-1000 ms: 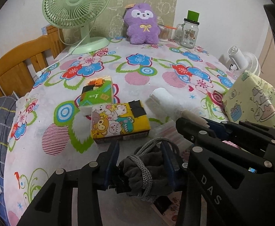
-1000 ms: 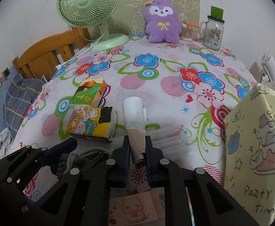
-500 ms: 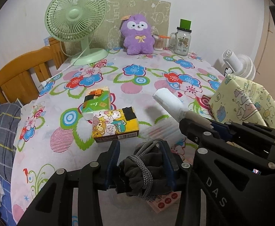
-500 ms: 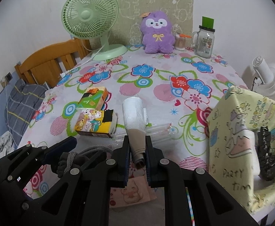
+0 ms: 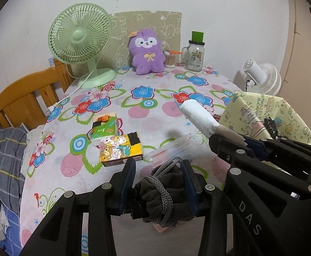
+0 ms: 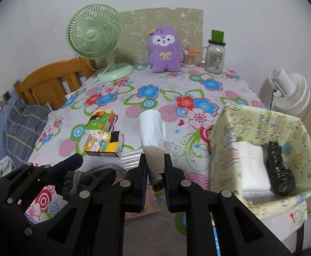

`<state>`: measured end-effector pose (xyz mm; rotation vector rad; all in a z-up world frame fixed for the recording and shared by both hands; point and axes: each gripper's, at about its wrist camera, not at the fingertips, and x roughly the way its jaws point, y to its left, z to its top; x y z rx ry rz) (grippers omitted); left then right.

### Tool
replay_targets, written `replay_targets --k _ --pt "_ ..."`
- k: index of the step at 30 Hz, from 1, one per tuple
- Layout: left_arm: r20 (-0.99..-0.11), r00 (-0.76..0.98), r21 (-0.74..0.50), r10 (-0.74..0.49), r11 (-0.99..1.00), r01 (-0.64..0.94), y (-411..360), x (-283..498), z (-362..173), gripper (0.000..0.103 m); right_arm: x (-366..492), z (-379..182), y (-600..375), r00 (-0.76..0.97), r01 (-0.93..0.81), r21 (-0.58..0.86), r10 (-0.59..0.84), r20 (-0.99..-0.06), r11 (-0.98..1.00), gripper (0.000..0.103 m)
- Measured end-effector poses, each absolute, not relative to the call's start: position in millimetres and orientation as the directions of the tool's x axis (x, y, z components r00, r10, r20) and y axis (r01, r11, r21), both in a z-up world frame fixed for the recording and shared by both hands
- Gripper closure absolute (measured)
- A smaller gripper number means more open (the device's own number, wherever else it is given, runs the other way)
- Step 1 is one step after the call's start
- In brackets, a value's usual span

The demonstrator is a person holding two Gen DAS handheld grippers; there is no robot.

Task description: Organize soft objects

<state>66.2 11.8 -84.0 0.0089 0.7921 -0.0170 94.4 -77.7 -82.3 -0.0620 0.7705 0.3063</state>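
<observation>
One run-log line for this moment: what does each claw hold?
left claw: shut on dark knit bundle | right claw: shut on plastic-wrap roll | yellow fabric bin: not yet reached

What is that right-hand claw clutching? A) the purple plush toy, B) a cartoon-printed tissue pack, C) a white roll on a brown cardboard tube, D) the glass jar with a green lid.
C: the right claw is clamped on the brown cardboard end of the white roll, while the purple plush toy, the glass jar with a green lid and the cartoon-printed tissue pack all sit untouched on the table.
</observation>
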Motion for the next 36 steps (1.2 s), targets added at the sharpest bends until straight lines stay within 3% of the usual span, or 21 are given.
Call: replay_targets --k 36 --pt "-0.64 0.765 0.041 -0.073 0.991 0.129 -64.3 52.0 -24.6 0.059 67.7 -22.0 -160.0 0.767 -0.188 0.047 0.177 -0.616 0.981 0.086"
